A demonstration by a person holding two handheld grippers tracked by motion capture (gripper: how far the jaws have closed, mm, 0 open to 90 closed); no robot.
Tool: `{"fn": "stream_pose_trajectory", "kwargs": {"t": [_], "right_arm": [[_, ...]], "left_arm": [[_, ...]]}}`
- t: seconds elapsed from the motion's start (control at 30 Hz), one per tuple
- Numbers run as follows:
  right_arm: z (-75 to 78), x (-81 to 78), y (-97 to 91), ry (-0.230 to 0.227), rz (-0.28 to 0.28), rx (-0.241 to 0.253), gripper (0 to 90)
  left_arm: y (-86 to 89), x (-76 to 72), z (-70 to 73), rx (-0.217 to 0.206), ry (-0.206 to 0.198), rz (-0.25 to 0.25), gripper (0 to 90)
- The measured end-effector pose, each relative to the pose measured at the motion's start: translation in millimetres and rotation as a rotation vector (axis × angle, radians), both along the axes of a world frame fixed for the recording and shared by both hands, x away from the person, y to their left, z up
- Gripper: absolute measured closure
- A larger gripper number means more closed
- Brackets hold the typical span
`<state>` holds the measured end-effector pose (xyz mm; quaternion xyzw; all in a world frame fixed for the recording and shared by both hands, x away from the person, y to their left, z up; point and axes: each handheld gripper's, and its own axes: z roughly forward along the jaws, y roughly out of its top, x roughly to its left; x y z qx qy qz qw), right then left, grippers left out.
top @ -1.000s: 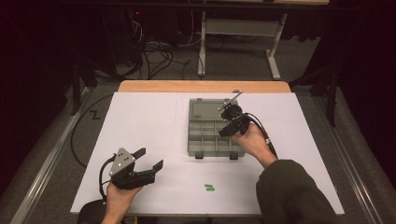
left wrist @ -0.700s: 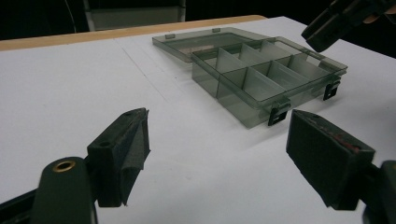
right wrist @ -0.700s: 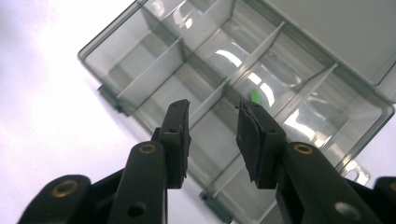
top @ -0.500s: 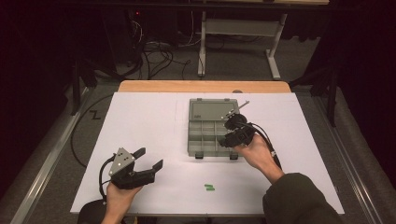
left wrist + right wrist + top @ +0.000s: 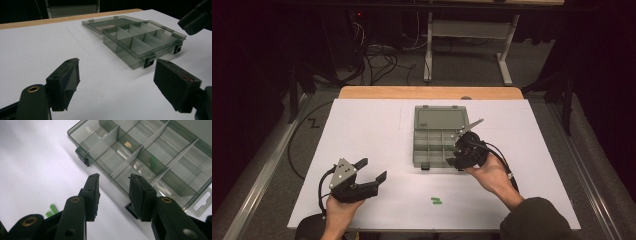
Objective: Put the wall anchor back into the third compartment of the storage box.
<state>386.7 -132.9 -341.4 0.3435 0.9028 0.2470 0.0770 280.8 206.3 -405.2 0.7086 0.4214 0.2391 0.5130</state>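
A grey-green see-through compartment box [image 5: 417, 150] lies open in the middle of the white table, with its lid [image 5: 442, 118] flat behind it. My right gripper [image 5: 457, 154] hovers at the box's near right corner, open. In the right gripper view its jaws [image 5: 113, 178] have just been opening and have nothing between them. They point over the box's front wall [image 5: 105, 170]. A small green piece [image 5: 153, 162] lies in one compartment. Two small green pieces [image 5: 436, 201] lie on the table in front of the box. My left gripper [image 5: 373, 169] rests at the near left, wide open and empty.
The table's wooden far edge [image 5: 427, 92] lies behind the white sheet. Black latches [image 5: 149, 61] stick out from the box's front wall. Beyond the table are a dark floor, cables and a metal stand [image 5: 462, 30].
The right gripper has drawn back from over the box's right side to its near right corner, and its jaws stand wider. The left gripper has not moved.
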Motion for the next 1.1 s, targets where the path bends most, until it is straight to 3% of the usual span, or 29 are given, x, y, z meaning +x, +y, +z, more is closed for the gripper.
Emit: {"fn": "stream_pose_trajectory", "kwargs": {"t": [0.33, 0.67, 1.1], "right_arm": [[-3.1, -16.3, 3.6, -0.01, 0.031, 0.0, 63.0], [-16.6, -25.2, 11.2, 0.027, 0.077, -0.008, 62.9], [-23.6, -37.0, 17.9, 0.041, 0.113, -0.009, 62.6]], "left_arm": [[0.1, -0.4, 0.3, 0.002, -0.001, -0.001, 21.1], [-0.9, -0.6, 0.1, 0.003, -0.001, 0.001, 21.0], [-0.5, -0.2, -0.1, 0.003, 0.0, 0.005, 21.0]]}}
